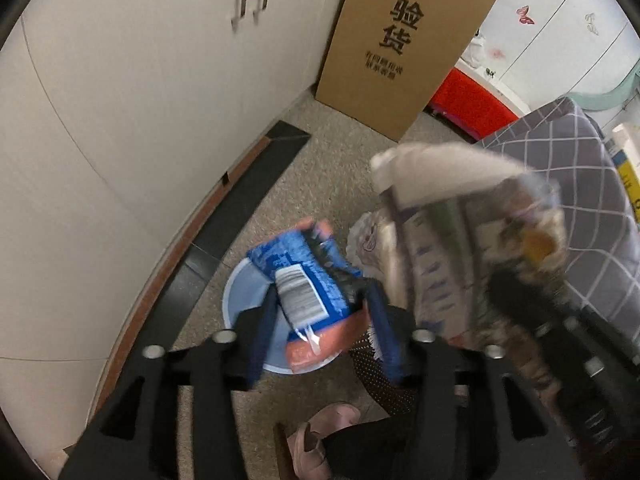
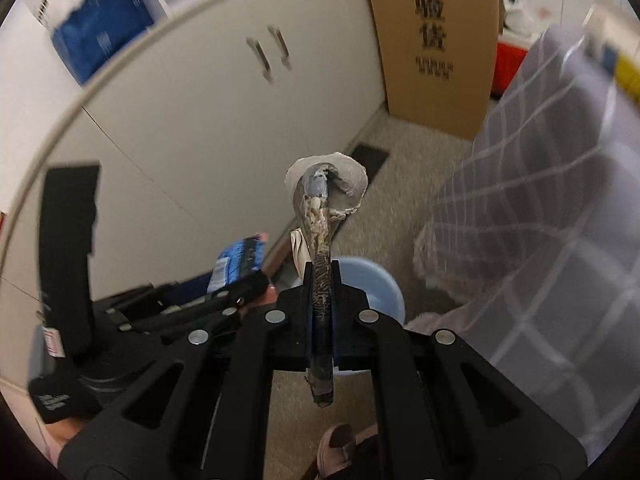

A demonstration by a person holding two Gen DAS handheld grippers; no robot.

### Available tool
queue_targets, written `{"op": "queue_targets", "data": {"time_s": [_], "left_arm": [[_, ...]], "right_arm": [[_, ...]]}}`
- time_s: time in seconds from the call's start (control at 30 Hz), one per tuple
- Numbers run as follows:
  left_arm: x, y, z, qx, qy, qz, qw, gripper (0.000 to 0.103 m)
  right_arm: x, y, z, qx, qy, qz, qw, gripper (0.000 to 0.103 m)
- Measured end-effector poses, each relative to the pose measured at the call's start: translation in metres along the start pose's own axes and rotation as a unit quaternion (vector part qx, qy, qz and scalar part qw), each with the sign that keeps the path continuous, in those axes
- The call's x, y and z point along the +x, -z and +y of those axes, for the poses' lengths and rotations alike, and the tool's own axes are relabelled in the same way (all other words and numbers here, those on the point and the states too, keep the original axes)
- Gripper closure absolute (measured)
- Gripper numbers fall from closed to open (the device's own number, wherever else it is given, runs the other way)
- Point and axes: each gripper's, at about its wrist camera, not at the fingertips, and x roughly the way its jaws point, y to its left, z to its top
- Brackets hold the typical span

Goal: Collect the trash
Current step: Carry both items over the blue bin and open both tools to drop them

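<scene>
My left gripper [image 1: 323,290] hangs straight over a light blue bin [image 1: 244,292] on the floor. A blue and orange snack wrapper [image 1: 300,292] with a barcode lies loosely between its spread fingers, which stand open and do not pinch it. To the right, blurred, a patterned foil wrapper [image 1: 460,240] comes in, carried by my other hand. In the right wrist view my right gripper [image 2: 322,268] is shut on that flattened wrapper [image 2: 320,216], seen edge-on with a crumpled silvery top. Beneath it is the bin [image 2: 380,292], and at the left the blue wrapper [image 2: 240,256] in the left gripper.
White cabinet doors [image 1: 140,100] run along the left, with a dark strip [image 1: 256,184] at their foot. A tall cardboard box [image 1: 404,48] leans at the back beside a red box [image 1: 472,104]. Grey checked bedding [image 1: 580,168] fills the right. A pink slipper [image 1: 320,432] stands near the bin.
</scene>
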Motion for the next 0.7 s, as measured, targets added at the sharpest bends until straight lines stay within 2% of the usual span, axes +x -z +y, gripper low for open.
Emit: {"op": "queue_targets", "data": {"time_s": [0.03,0.07,0.4,0.7], "left_arm": [[0.004,0.0,0.004,-0.006,-0.004,0.004,1.0,0.04],[0.007,0.0,0.007,-0.011,-0.007,0.006,0.9999,0.039],[-0.003,0.013,0.024,-0.027,-0.037,-0.012,0.9989,0.033],[-0.02,0.013,0.034,-0.031,-0.064,-0.037,0.9968,0.029]], "right_arm": [[0.006,0.001,-0.002,0.003,0.001,0.006,1.0,0.097],[0.009,0.001,-0.003,0.006,0.001,0.01,1.0,0.097],[0.02,0.006,0.006,0.002,-0.001,0.022,1.0,0.096],[0.021,0.005,0.019,-0.014,-0.003,0.015,1.0,0.096]]}}
